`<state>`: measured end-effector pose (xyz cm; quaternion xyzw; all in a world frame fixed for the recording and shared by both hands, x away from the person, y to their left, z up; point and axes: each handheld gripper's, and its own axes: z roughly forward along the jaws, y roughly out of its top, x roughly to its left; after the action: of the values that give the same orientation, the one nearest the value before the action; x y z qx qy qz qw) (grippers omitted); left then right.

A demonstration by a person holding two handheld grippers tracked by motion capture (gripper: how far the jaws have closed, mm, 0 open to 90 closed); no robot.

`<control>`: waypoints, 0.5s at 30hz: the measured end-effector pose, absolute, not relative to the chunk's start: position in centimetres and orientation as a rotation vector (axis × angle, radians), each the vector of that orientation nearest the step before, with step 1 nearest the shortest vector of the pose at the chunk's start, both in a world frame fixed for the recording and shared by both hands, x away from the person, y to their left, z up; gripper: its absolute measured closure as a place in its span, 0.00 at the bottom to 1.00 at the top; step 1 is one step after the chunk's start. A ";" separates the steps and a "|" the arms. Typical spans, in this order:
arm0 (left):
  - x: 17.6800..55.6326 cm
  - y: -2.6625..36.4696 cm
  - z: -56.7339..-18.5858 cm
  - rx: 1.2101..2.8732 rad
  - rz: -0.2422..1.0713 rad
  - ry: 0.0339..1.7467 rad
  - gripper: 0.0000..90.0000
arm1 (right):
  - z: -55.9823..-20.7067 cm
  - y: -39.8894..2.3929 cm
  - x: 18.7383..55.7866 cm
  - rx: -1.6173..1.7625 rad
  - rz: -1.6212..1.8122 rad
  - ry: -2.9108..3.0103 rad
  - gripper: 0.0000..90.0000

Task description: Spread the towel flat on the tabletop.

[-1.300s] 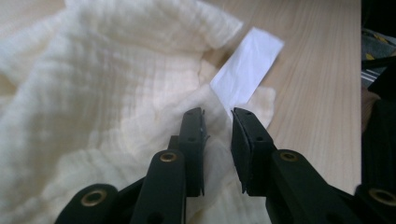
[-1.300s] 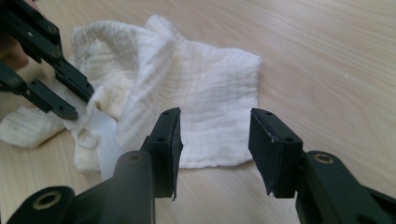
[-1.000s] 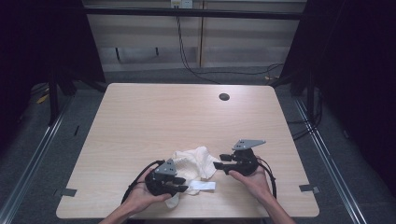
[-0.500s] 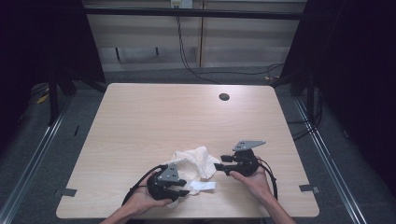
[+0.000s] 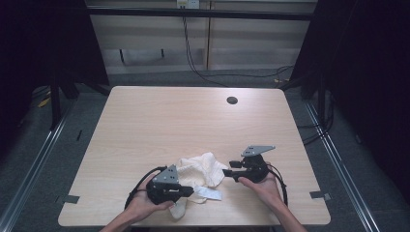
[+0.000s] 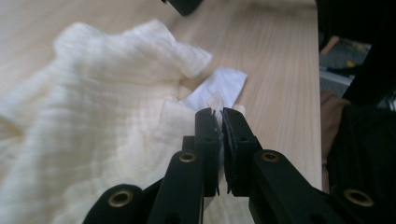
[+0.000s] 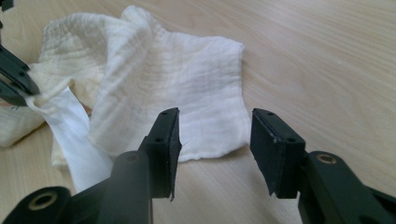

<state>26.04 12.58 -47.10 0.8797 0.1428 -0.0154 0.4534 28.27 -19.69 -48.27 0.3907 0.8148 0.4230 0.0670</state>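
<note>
High view: a crumpled cream cloth lies on the near part of the wooden table, between the person's two hands. A white label sticks out from the cloth's near edge. The left gripper lies low by the near edge of the table, its tips at the label where it joins the cloth. The right gripper sits just to the right of the cloth, its tips pointing at the cloth's right edge. A dark round hole marks the far part of the table, well apart from everything else.

Left gripper view: the left gripper has its jaws pressed together, having just closed, with the thin edge of the white label pinched between them. The cream cloth is bunched to the left of the jaws and beyond them.

Right gripper view: the right gripper holds its jaws apart, nothing between the pads. A flat corner of the cloth lies on the table just beyond the gap. At the left edge, the other gripper's black jaws clamp the upper end of the label.
</note>
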 end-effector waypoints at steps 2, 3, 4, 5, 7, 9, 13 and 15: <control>26.2 12.9 -46.8 2.160 -0.030 0.362 0.96 | -48.3 -19.8 28.3 1.170 1.279 2.454 0.60; 26.7 13.8 -46.2 2.124 -0.023 0.393 0.96 | -48.2 -19.9 28.3 1.165 1.284 2.451 0.61; 26.7 13.8 -46.2 2.124 -0.023 0.393 0.96 | -48.2 -19.9 28.3 1.165 1.284 2.451 0.61; 26.9 14.2 -46.0 2.104 -0.020 0.415 0.96 | -48.1 -19.9 28.3 1.165 1.289 2.449 0.61; 27.5 15.8 -45.3 2.065 0.017 0.458 0.96 | -48.0 -20.1 28.2 1.163 1.299 2.446 0.62; 27.9 17.1 -45.0 2.045 0.039 0.498 0.96 | -48.0 -20.2 28.2 1.169 1.304 2.444 0.63; 28.3 19.1 -44.9 2.032 0.075 0.543 0.96 | -48.1 -20.2 28.4 1.156 1.301 2.465 0.71; 28.7 19.9 -45.0 2.029 0.090 0.571 0.96 | -48.2 -20.0 28.5 1.143 1.313 2.479 0.75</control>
<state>28.65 19.86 -44.99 0.8365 0.2355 0.0370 0.4934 28.52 -20.00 -48.22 0.3769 0.8170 0.4328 0.0561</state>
